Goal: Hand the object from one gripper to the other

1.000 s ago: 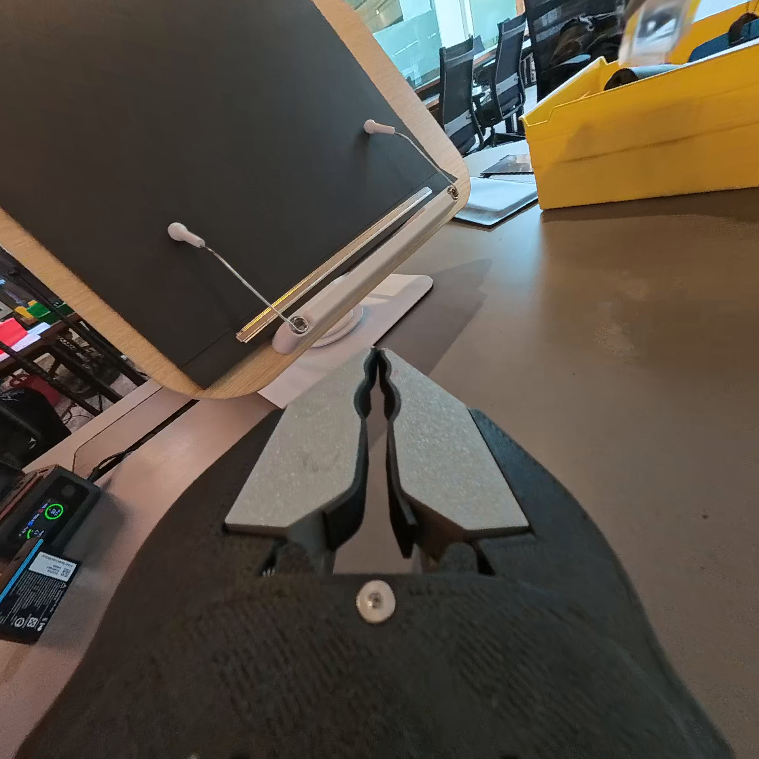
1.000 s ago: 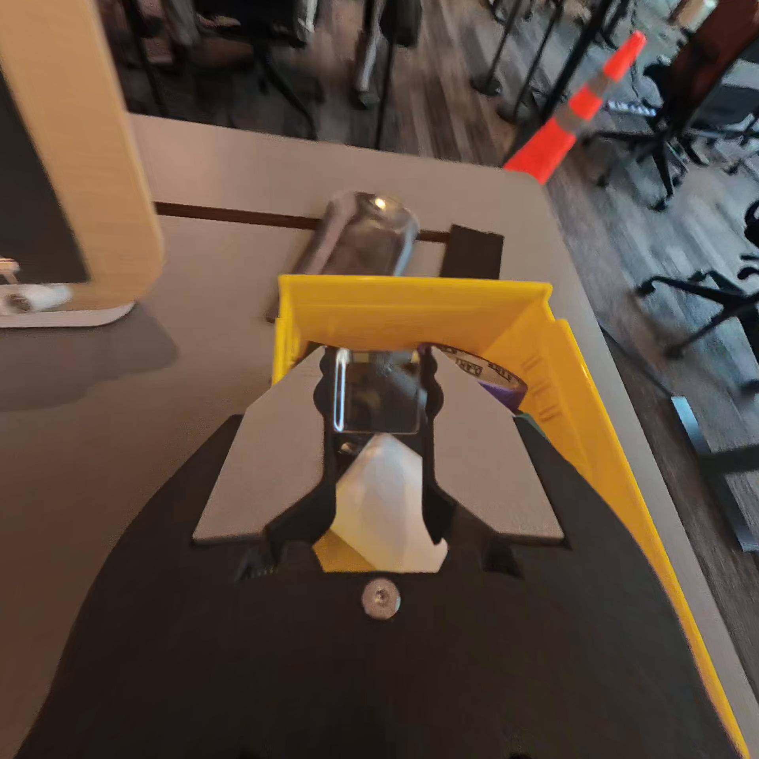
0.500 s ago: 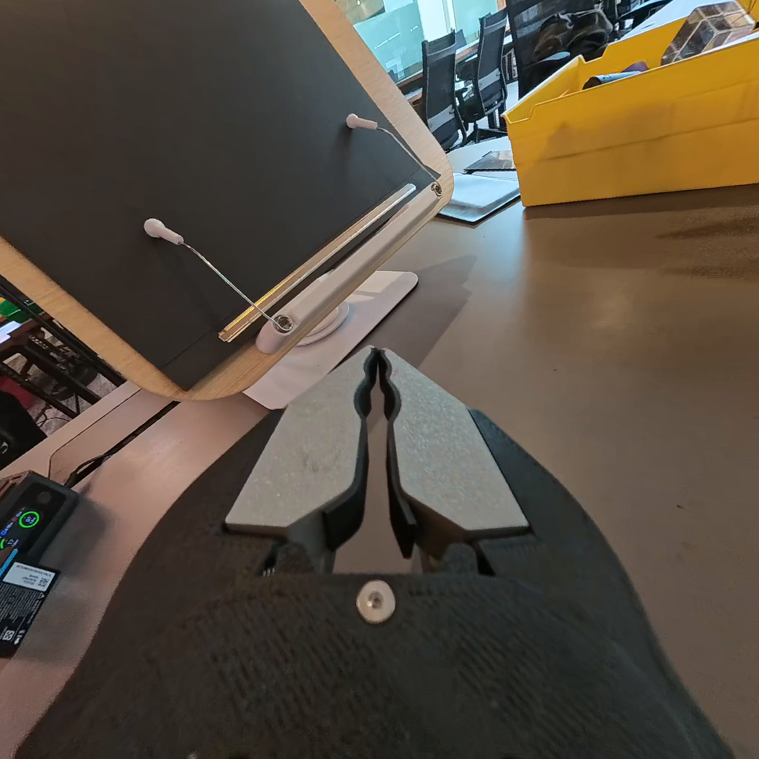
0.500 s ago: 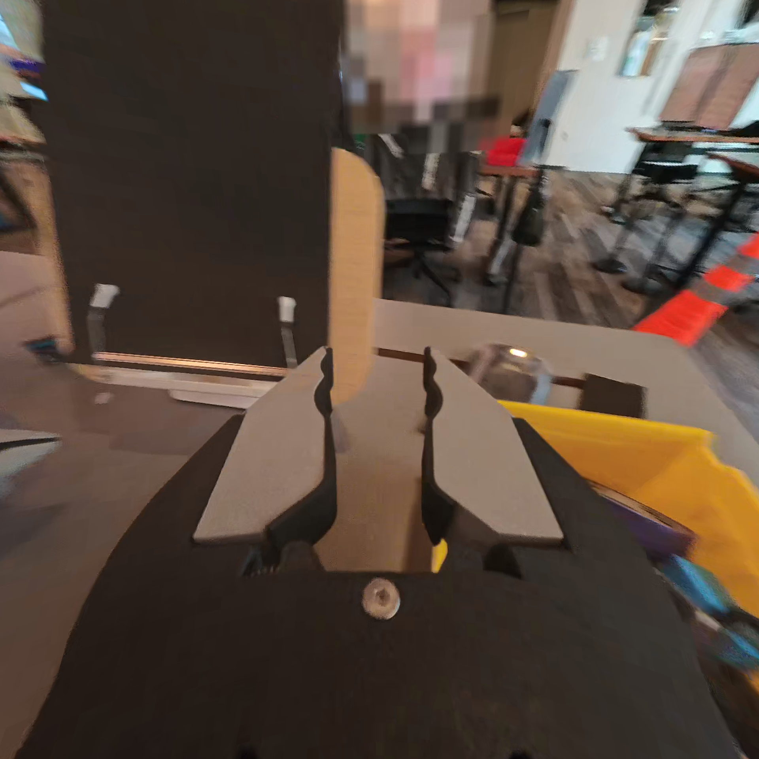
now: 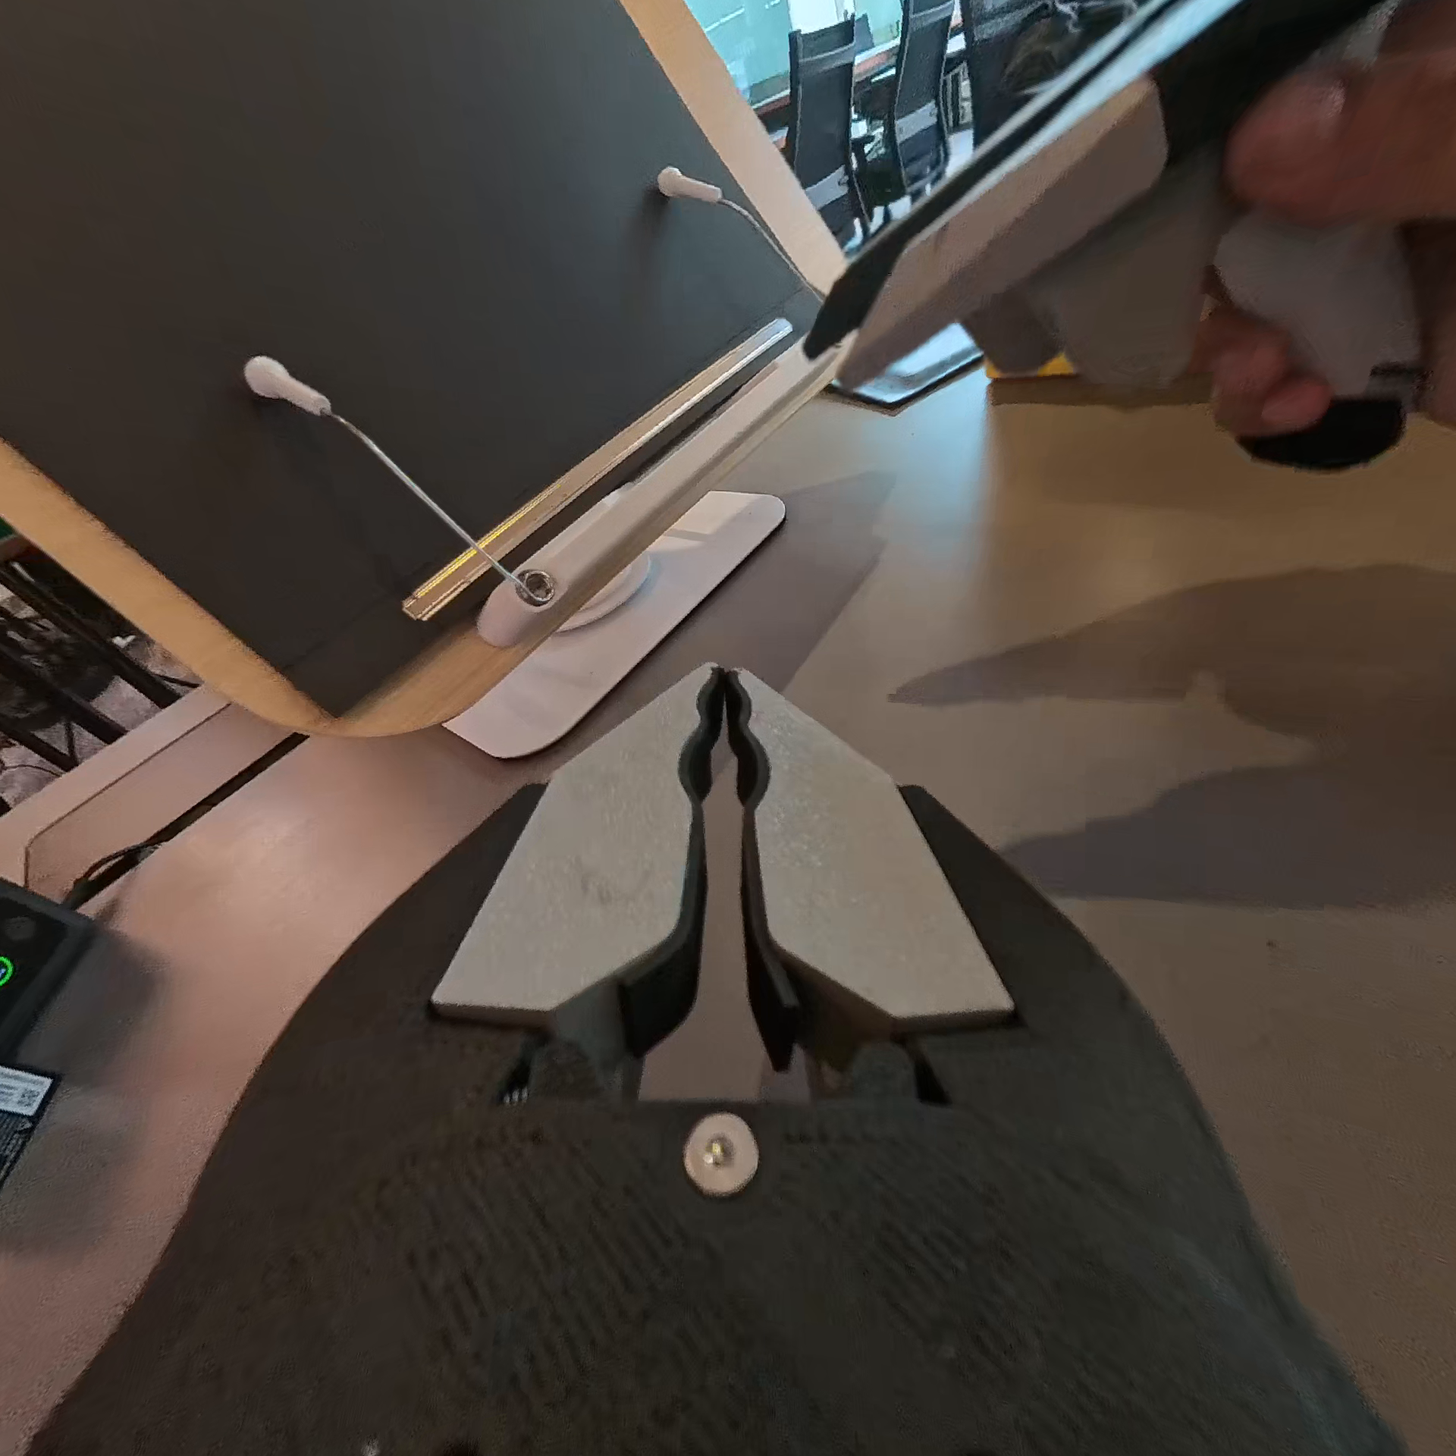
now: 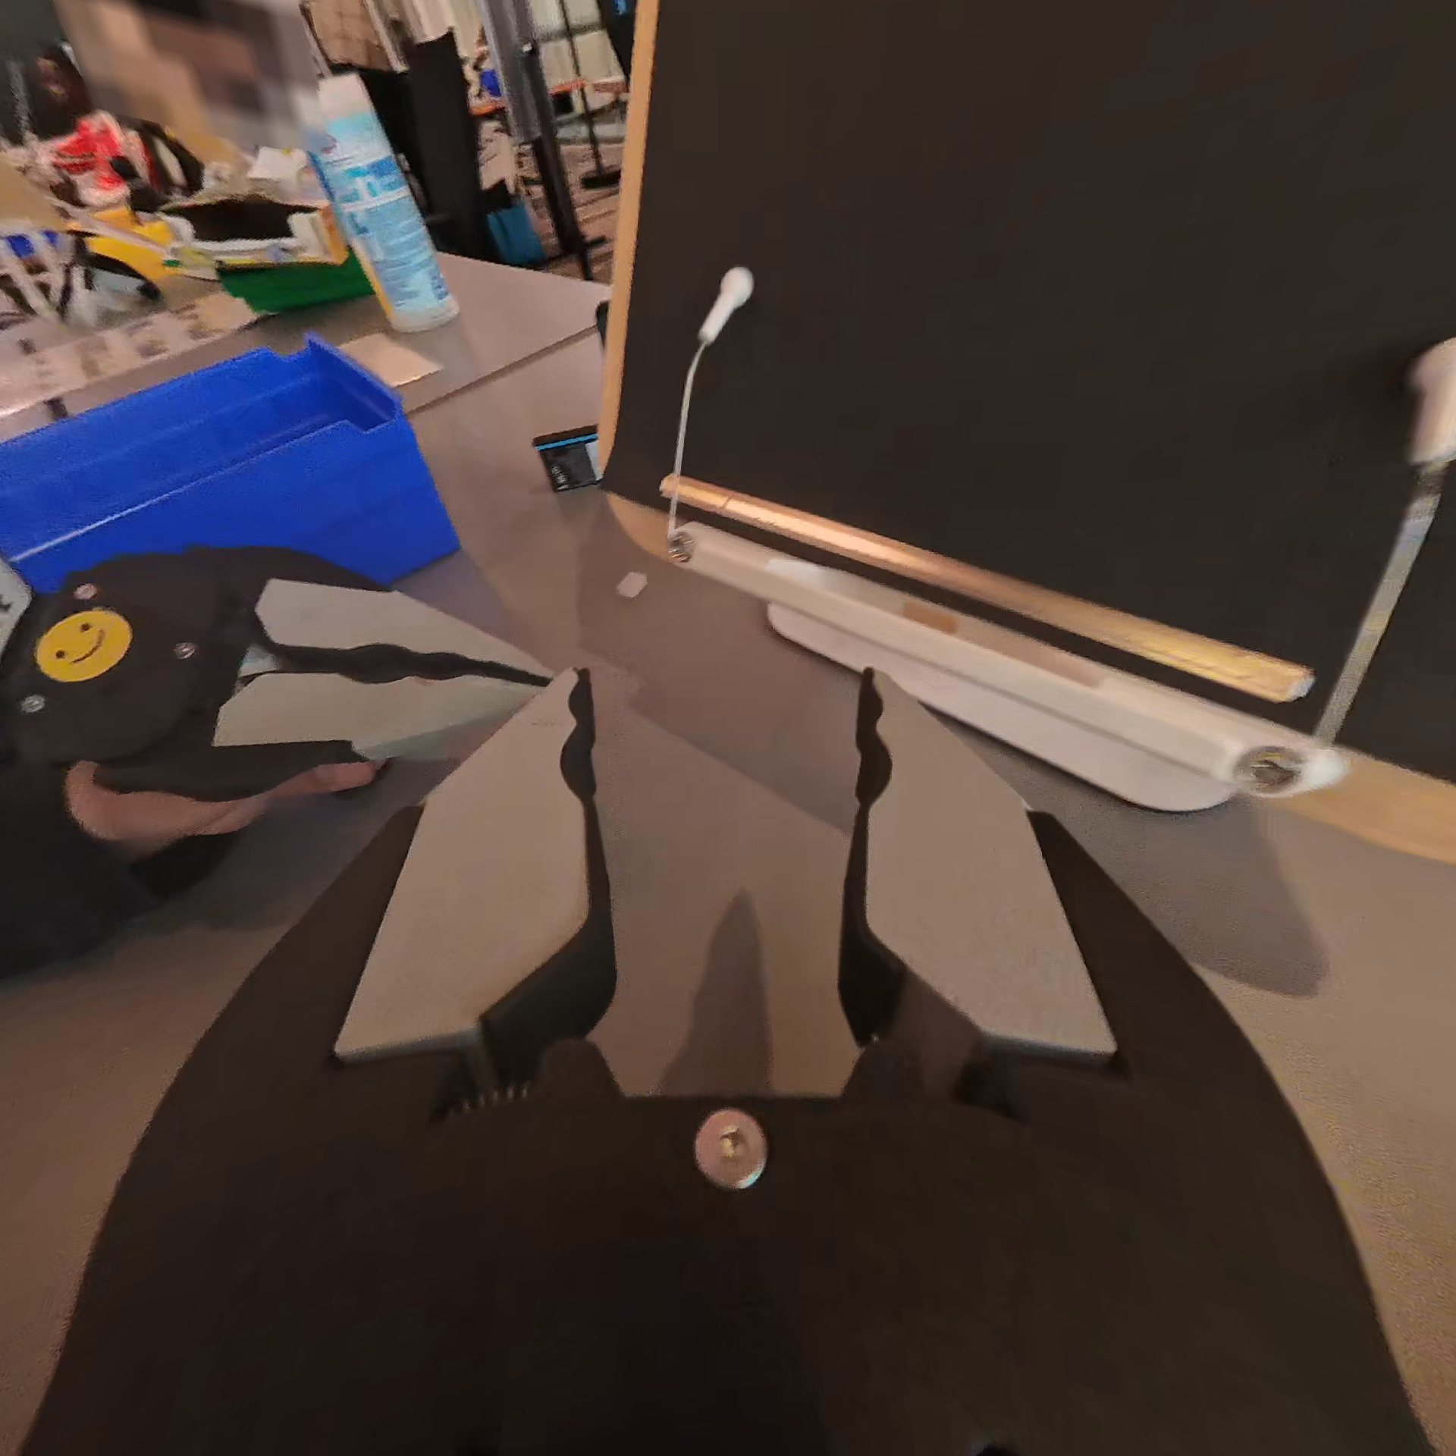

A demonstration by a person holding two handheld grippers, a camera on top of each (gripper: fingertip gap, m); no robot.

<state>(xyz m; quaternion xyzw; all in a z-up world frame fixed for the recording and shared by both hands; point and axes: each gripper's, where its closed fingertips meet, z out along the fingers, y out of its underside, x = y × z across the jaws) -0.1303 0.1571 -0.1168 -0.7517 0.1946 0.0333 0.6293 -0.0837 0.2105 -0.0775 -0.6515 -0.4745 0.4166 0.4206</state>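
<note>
Fingers of my right gripper (image 6: 721, 693) gape empty, my left gripper (image 5: 725, 684) is pinched closed on nothing, and with no object visible I risk rehearsing a handover of air

Black board (image 6: 1064, 260) edged tan, blue bin (image 6: 221, 473), yellow smiley sticker (image 6: 83, 646), grey table (image 5: 1103, 630)

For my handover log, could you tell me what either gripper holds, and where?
Nothing: left gripper is shut and empty, right gripper open and empty.
</note>
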